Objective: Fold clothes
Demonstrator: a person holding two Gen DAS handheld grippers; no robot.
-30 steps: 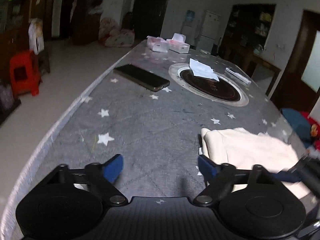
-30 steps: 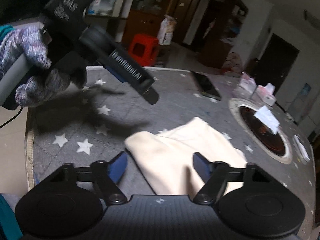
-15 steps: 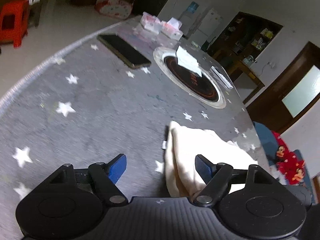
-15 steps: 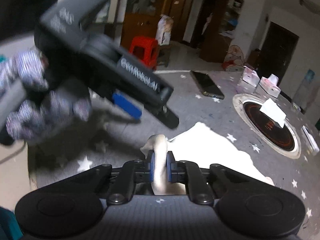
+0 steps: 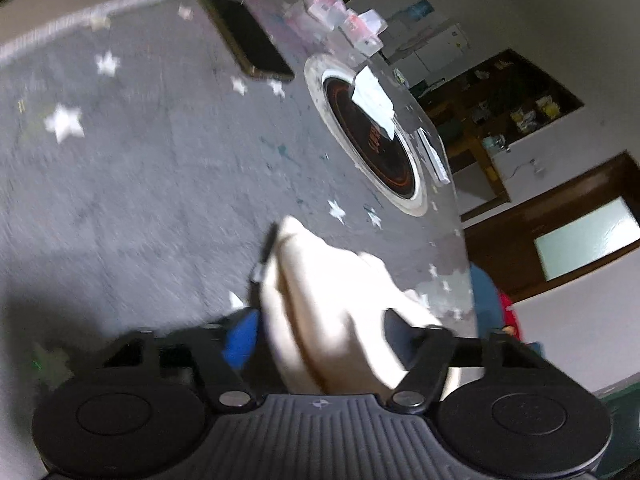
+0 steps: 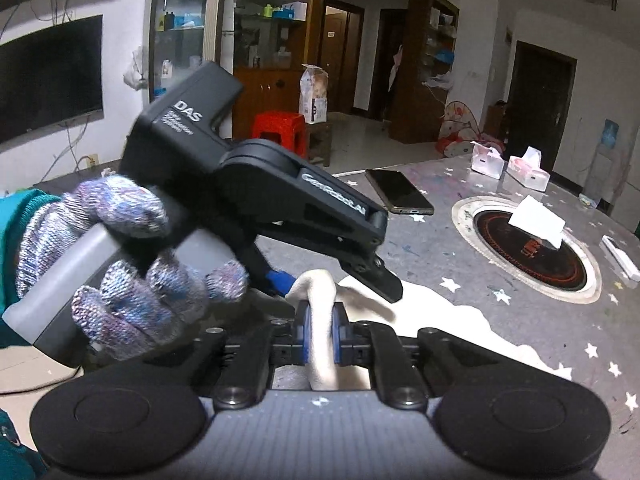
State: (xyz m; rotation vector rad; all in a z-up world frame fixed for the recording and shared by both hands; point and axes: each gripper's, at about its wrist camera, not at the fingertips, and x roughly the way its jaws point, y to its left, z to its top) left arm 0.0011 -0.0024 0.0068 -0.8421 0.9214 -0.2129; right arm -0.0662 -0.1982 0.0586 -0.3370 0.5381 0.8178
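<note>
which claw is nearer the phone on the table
Left. The left claw straddles the cream garment on the side facing the phone; the right claw pinches the garment's near edge, farther back.

Cream garment [image 6: 440,320], star-patterned grey tablecloth [image 5: 140,200]

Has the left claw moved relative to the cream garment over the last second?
Yes. The left claw has come in over the cream garment, its jaws just closing around the cloth.
</note>
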